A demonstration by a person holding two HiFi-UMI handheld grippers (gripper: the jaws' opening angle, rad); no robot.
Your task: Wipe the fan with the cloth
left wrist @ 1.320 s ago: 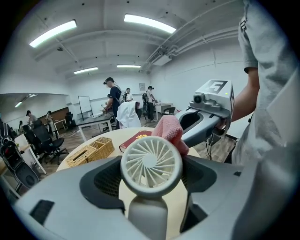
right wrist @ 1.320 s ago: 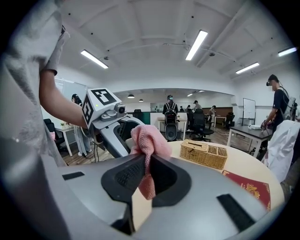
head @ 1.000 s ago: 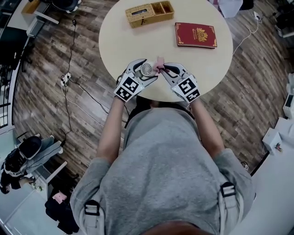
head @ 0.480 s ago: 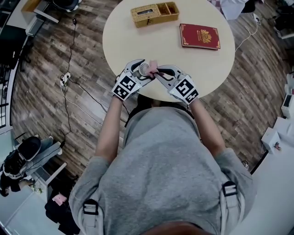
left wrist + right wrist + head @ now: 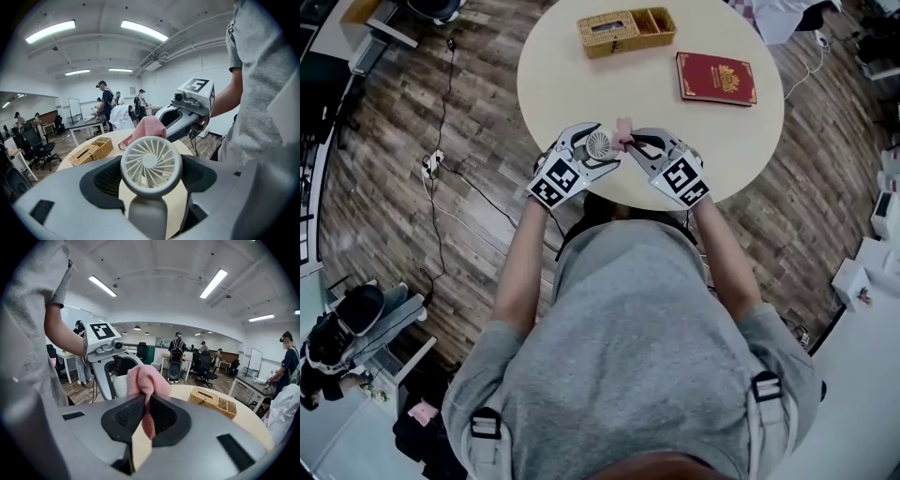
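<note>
A small white hand fan (image 5: 598, 143) (image 5: 151, 164) with a round grille is held over the near edge of the round table (image 5: 581, 84). My left gripper (image 5: 593, 154) (image 5: 152, 187) is shut on its handle, below the grille. A pink cloth (image 5: 624, 133) (image 5: 147, 383) is pinched in my right gripper (image 5: 632, 143) (image 5: 146, 416), which is shut on it. The cloth (image 5: 147, 130) sits against the fan's far rim, bunched above the right jaws. The fan (image 5: 120, 385) is mostly hidden behind the cloth in the right gripper view.
A woven basket (image 5: 625, 31) (image 5: 214, 401) (image 5: 92, 150) stands at the table's far side, a red book (image 5: 716, 79) to its right. Cables run over the wood floor (image 5: 441, 159) at left. Several people, desks and office chairs fill the room behind.
Both grippers have shifted slightly with the fan and cloth; the cloth stays pressed at the fan's right rim. The head view has drifted a little.
</note>
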